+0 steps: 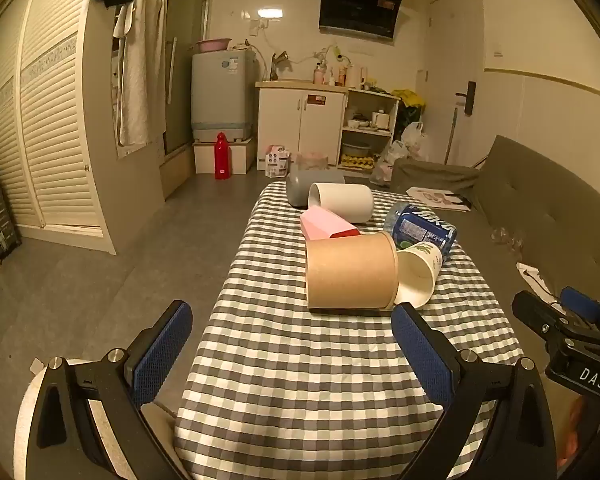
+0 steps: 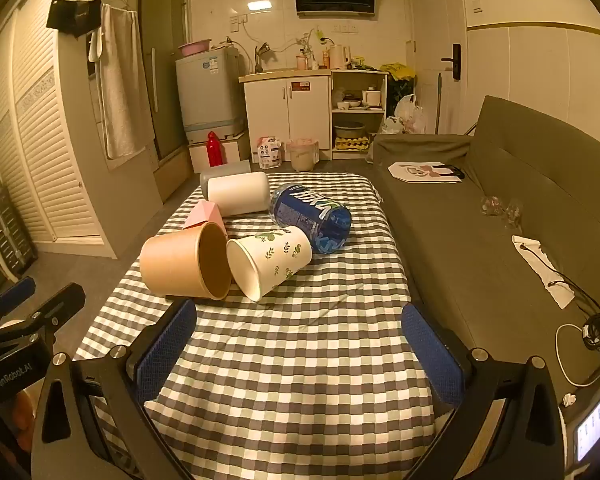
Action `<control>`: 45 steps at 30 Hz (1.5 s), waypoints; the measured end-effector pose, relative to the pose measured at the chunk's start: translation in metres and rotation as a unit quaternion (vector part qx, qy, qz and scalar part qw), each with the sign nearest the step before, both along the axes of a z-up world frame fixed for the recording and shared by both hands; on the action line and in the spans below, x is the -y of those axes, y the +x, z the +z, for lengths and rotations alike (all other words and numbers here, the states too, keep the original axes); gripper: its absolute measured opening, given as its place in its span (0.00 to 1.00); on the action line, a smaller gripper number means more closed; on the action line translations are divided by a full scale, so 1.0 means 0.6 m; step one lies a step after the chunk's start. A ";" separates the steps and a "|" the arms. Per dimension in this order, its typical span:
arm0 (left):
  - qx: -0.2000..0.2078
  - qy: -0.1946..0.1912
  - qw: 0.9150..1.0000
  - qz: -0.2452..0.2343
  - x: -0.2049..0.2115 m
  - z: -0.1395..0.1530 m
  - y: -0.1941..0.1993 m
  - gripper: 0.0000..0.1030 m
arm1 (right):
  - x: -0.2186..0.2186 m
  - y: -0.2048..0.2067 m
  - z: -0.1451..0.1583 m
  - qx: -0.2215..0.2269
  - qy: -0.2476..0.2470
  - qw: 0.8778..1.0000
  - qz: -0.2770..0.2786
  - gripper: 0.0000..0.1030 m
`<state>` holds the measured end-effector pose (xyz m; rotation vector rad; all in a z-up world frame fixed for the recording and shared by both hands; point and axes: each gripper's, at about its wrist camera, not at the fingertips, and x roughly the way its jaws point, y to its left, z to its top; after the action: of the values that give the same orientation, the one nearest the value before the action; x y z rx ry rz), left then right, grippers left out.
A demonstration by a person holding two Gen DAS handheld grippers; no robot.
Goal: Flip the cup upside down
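While both tools hang back over the near end of the worktop [image 2: 300,360], the cups lie well ahead of them, none touched. Brown cup [image 2: 184,258] on its side, mouth toward the right tool [image 2: 299,336]; in the left view it sits just beyond the left tool [image 1: 292,344], ahead and between its pads. Leaf-print cup [image 2: 270,260] on its side, touching the brown cup's rim, mouth facing the near end. Blue bottle [image 2: 312,216] lies behind it, touching. Farther back: pink box [image 2: 206,216], white cup [image 2: 238,194] on its side, grey cup [image 1: 300,188] behind that. Left tool released, jaws wide, nothing between. Right tool likewise spread wide and empty. Checked cloth covers the worktop; grey sofa [image 2: 500,220] alongside on the right.
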<state>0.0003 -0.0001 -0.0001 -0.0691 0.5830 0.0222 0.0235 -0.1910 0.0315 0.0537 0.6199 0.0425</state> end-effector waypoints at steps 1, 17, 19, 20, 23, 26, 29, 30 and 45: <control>0.000 0.000 1.000 0.000 0.000 0.000 0.000 1.00 | 0.000 -0.001 0.000 0.000 -0.001 1.000 0.000 1.00; 0.002 0.000 1.000 -0.002 -0.002 -0.005 0.003 1.00 | -0.001 0.001 -0.002 -0.006 -0.002 1.000 0.000 1.00; 0.002 -0.001 1.000 -0.002 -0.003 -0.005 0.003 1.00 | -0.001 0.001 -0.002 -0.006 -0.002 1.000 0.000 1.00; 0.002 -0.001 1.000 -0.002 -0.002 -0.005 0.003 1.00 | -0.001 0.001 -0.002 -0.006 -0.002 1.000 0.000 1.00; 0.002 -0.001 1.000 -0.001 -0.003 -0.005 0.003 1.00 | -0.001 0.001 -0.003 -0.006 -0.002 1.000 0.000 1.00; 0.002 -0.001 1.000 -0.001 -0.003 -0.005 0.003 1.00 | -0.001 0.002 -0.003 -0.007 -0.002 1.000 0.000 1.00; 0.002 -0.001 1.000 -0.002 -0.003 -0.005 0.002 1.00 | 0.000 0.002 -0.003 -0.007 -0.002 1.000 0.000 1.00; 0.002 -0.001 1.000 -0.002 -0.003 -0.005 0.002 1.00 | 0.000 0.003 -0.002 -0.007 -0.002 1.000 0.000 1.00; 0.001 -0.001 1.000 -0.002 -0.002 -0.005 0.001 1.00 | -0.004 0.003 -0.010 -0.008 -0.002 1.000 0.001 1.00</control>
<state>0.0008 0.0014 -0.0030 -0.0697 0.5815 0.0176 0.0253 -0.1889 0.0254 0.0494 0.6368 0.0418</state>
